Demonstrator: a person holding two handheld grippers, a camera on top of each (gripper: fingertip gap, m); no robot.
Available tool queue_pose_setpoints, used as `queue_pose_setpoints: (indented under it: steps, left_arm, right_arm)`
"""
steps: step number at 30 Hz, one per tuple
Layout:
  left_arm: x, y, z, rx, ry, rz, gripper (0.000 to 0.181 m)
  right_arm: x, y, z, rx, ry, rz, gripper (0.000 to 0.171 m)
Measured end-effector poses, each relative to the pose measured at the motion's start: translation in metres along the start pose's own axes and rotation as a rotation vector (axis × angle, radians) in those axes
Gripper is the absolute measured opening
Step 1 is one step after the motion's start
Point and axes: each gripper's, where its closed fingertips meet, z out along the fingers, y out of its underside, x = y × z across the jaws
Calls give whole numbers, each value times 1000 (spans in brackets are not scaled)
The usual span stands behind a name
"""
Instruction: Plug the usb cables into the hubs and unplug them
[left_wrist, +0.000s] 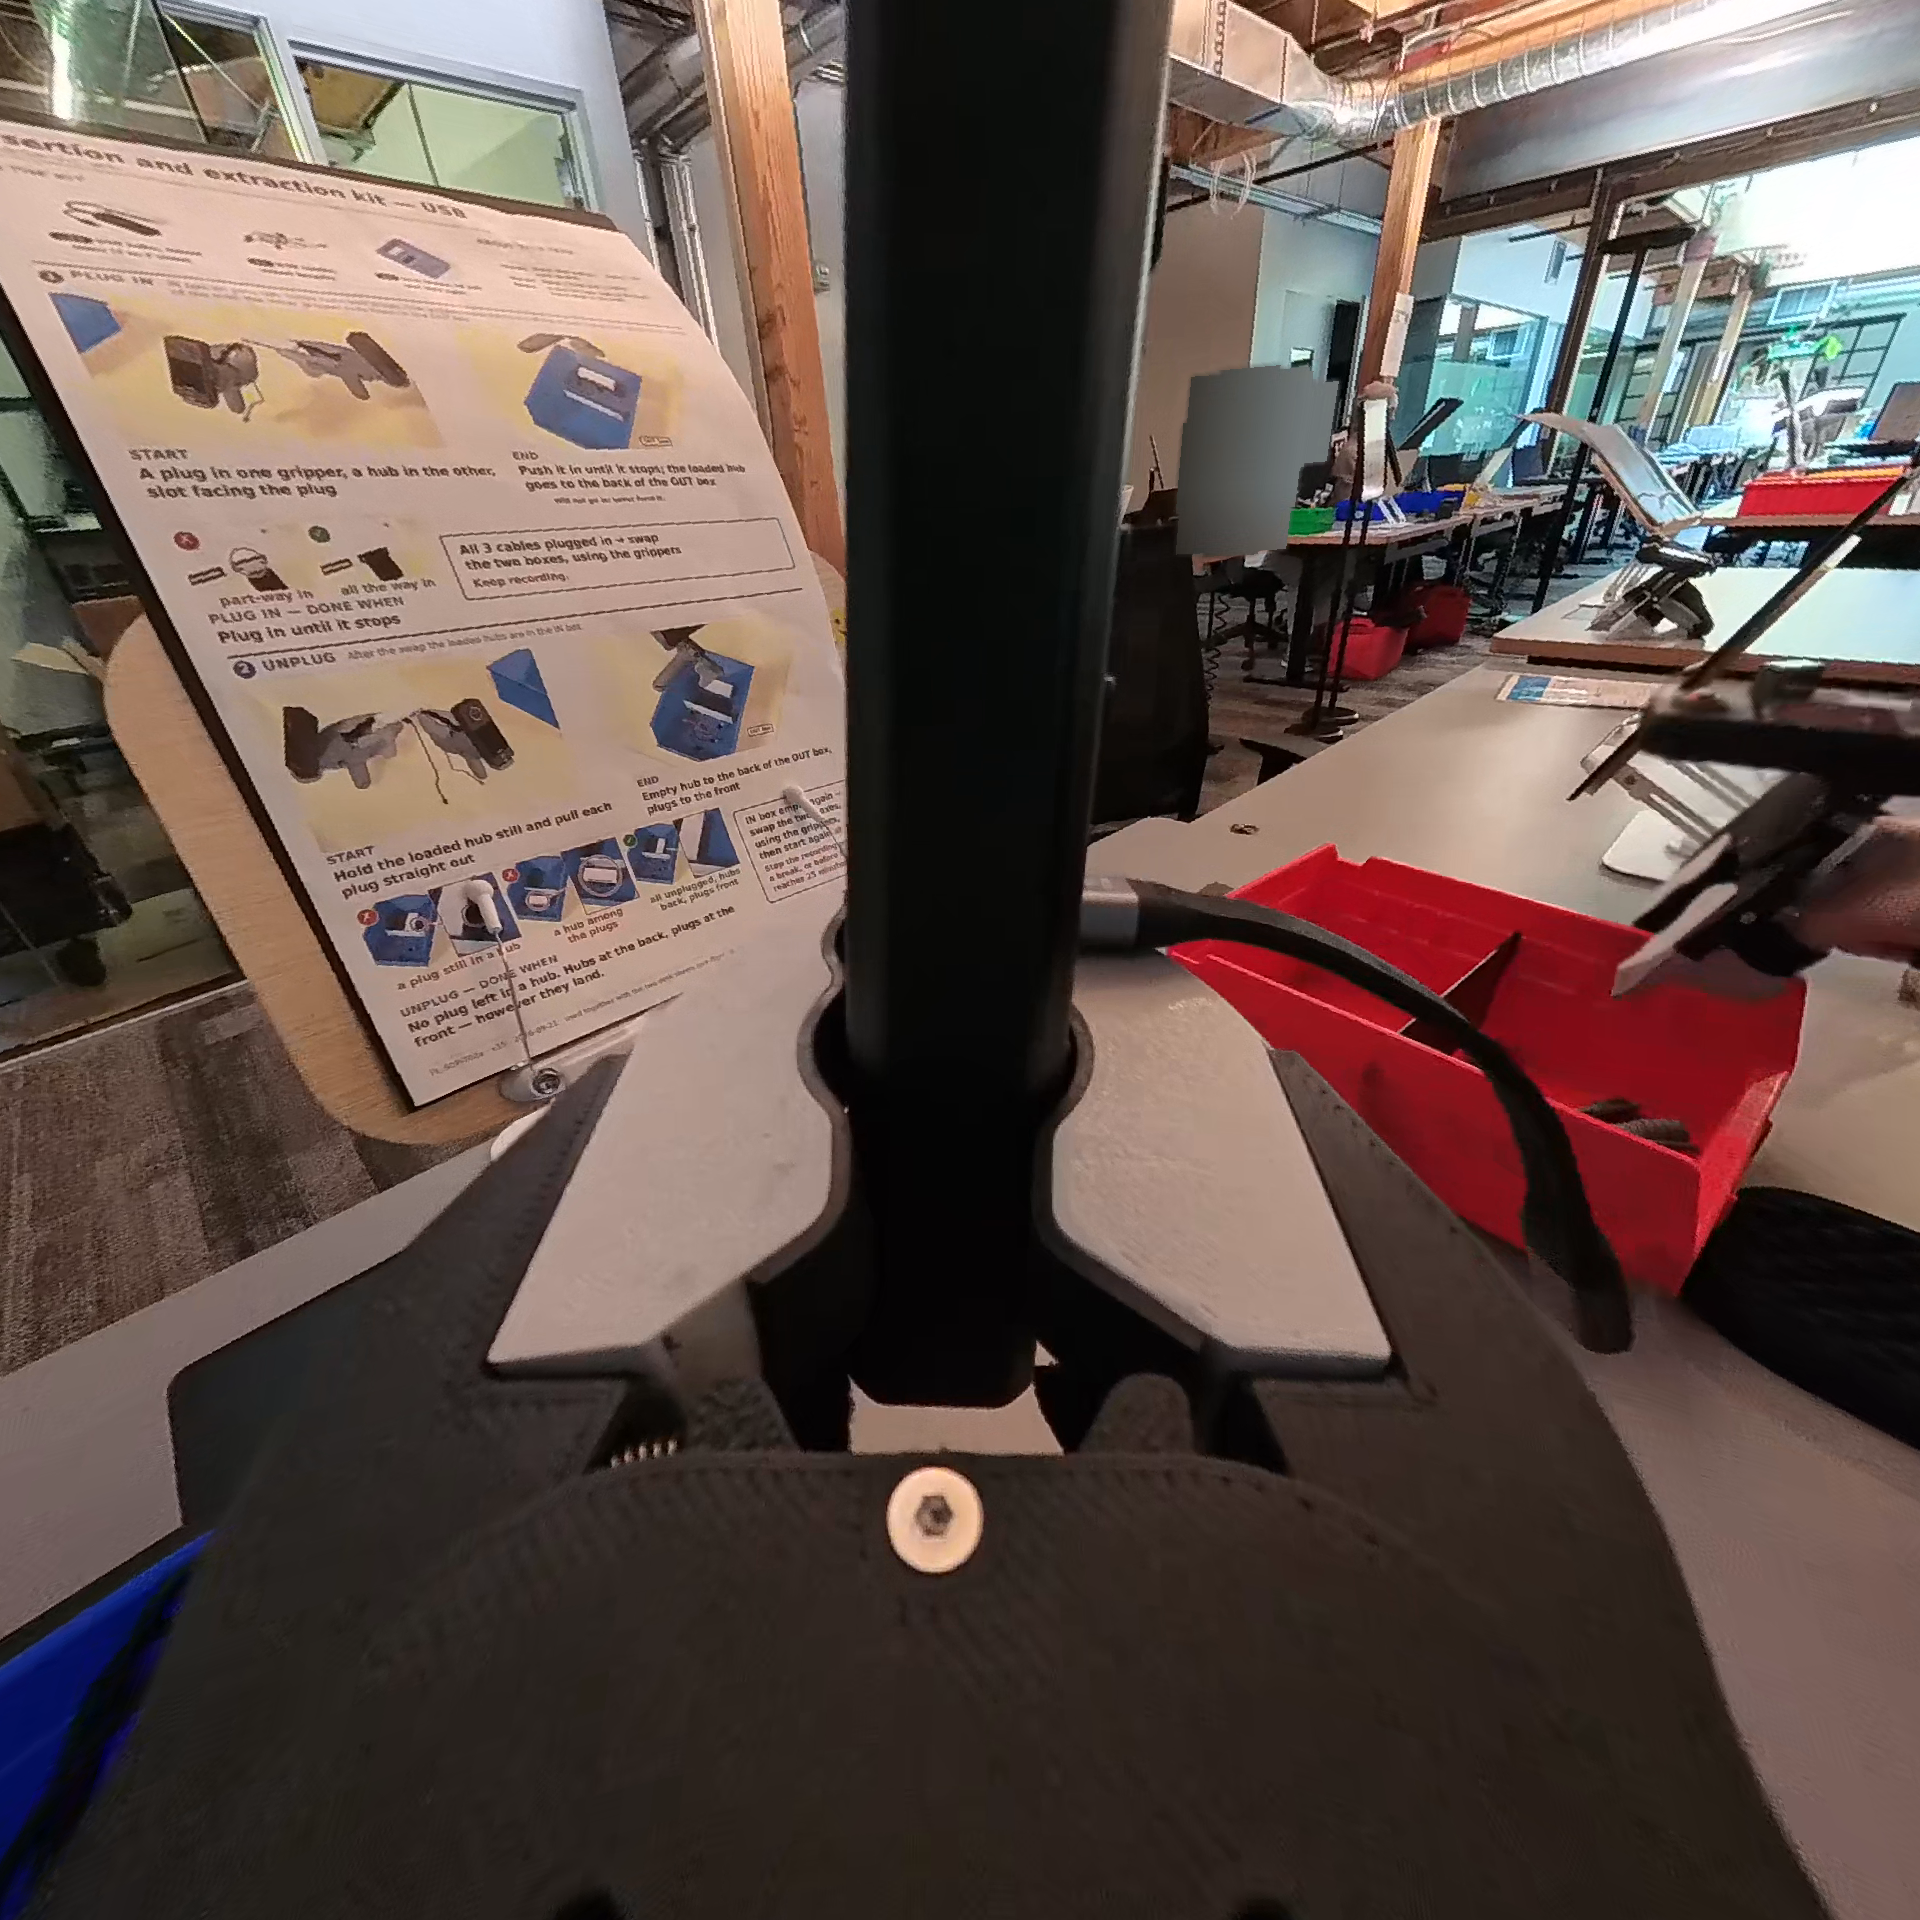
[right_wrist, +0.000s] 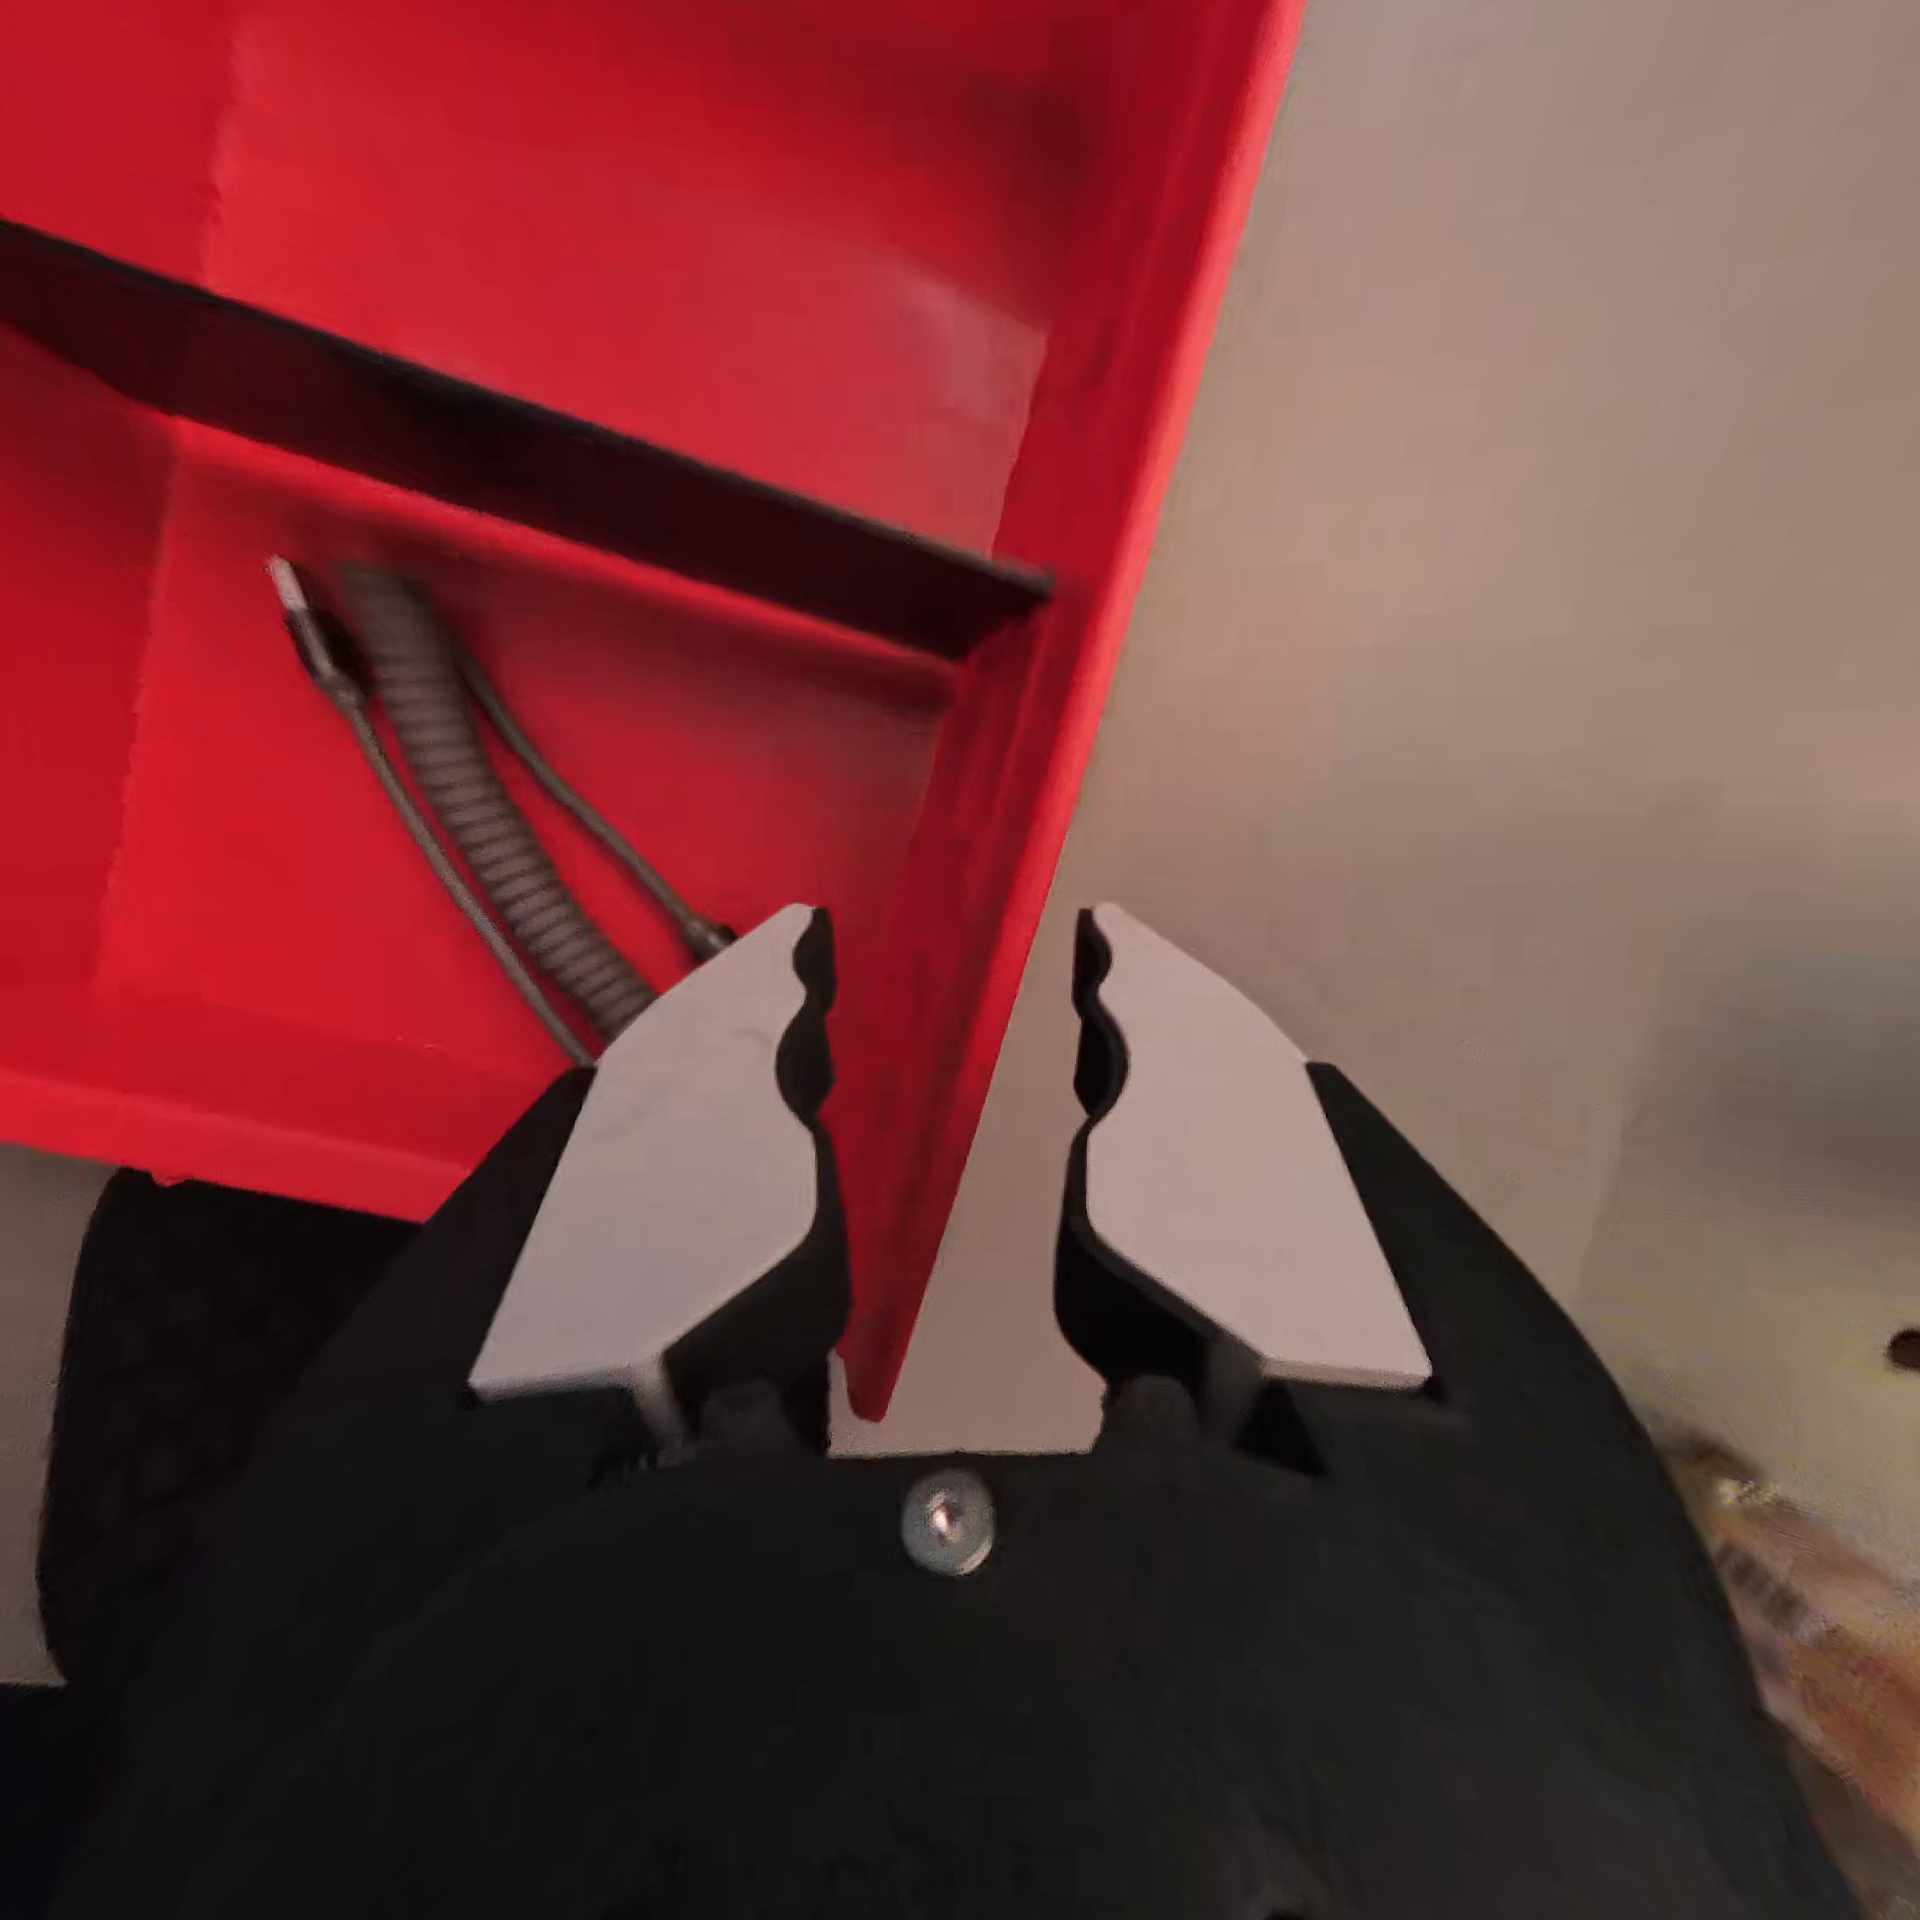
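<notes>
The left claw (left_wrist: 951, 1049) is clamped on a tall black hub (left_wrist: 982, 623), held upright above the bench (left_wrist: 1455, 769); a black cable (left_wrist: 1455, 1018) is plugged into its right side and droops away. Loose cables (right_wrist: 436, 790) remain in the red bin's (right_wrist: 623, 260) front compartment, so plugging appears unfinished. The right claw (right_wrist: 951, 1023), tilted downward, is spread apart astride the bin's side wall.

An open-plan office or lab workspace, shown by rows of desks (left_wrist: 1455, 520) with laptop stands (left_wrist: 1652, 582), glass partition walls (left_wrist: 1538, 343), exposed silver ceiling ducting (left_wrist: 1507, 83), timber posts (left_wrist: 769, 312), grey carpet (left_wrist: 187, 1143), and a printed instruction sheet (left_wrist: 436, 582) propped beside the worktop (left_wrist: 1455, 769).
</notes>
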Motion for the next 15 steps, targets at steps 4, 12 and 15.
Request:
queue_pose_setpoints:
  steps: [4, 12, 15]
  left_arm:
    - [5, 3, 3, -13, 4, 13, 32]
    - [9, 7, 7, -34, 9, 38, 32]
    - [3, 6, 4, -33, -2, 30, 32]
  right_arm:
    - [-6, 21, 17, -137, -96, 140, 6]
    - [19, 7, 26, -127, -108, 293, 7]
    - [29, 5, 29, -123, -95, 325, 7]
